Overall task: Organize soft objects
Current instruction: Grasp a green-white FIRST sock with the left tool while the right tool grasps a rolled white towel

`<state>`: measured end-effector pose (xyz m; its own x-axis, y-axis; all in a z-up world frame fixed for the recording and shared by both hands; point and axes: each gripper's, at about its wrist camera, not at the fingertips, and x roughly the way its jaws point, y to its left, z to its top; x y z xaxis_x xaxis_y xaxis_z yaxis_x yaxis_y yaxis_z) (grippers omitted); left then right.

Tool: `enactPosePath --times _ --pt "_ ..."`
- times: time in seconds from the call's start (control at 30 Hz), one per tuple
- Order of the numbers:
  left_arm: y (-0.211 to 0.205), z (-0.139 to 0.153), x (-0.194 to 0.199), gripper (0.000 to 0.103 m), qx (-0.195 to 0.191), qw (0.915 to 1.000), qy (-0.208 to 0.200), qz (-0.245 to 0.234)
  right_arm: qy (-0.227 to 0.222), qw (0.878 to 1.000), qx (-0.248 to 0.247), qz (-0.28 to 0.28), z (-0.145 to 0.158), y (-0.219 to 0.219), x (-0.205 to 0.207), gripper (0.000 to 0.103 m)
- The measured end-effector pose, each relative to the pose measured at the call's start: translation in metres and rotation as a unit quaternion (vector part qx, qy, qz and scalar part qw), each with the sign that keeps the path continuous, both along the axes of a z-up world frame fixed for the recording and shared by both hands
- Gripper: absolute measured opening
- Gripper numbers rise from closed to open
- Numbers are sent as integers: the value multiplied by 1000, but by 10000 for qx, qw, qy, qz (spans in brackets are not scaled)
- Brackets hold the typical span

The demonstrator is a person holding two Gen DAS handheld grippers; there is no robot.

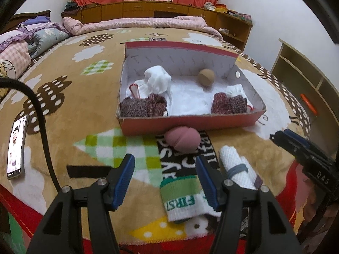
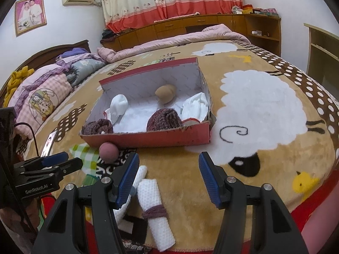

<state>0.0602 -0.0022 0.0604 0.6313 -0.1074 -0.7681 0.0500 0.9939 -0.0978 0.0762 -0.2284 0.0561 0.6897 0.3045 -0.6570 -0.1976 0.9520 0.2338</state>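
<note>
Pink sock ball (image 1: 184,140) touching red box (image 1: 190,124) front wall, open blanket (image 2: 264,97) rightward

The blanket (image 2: 264,144) is plush fleece. The box (image 1: 190,124) looks like matt cardboard, frayed at the rim. The rolled towel (image 2: 154,209) is waffle-weave cloth; maroon socks (image 1: 144,105) are coarse knit. Gripper pads (image 1: 125,177) are ribbed, perhaps rubber.

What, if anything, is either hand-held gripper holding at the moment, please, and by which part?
Nothing is held. The left hand-held gripper stands open above the green-banded sock, and the right hand-held gripper is open beside the rolled white towel.
</note>
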Motion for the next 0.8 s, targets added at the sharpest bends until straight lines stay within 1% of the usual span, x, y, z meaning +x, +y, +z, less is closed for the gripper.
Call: enactPosePath --times 0.1,0.3,0.5,0.67,0.8 --pt "1 -4 -3 63 4 10000 67 16 55 10000 -10 25 -4 1 -3 60" --pt "0 -14 -4 63 -157 9995 281 -45 133 9999 -39 87 -10 2 -13 60" --pt "-13 -25 -7 63 5 9991 380 -209 251 9993 -150 244 -18 8 -25 60" --pt "-16 -32 -8 63 190 9989 400 -142 370 9985 -214 332 -26 11 -30 60" --pt "-14 -38 -7 64 152 9987 481 -116 464 9979 -223 388 -32 12 -32 60"
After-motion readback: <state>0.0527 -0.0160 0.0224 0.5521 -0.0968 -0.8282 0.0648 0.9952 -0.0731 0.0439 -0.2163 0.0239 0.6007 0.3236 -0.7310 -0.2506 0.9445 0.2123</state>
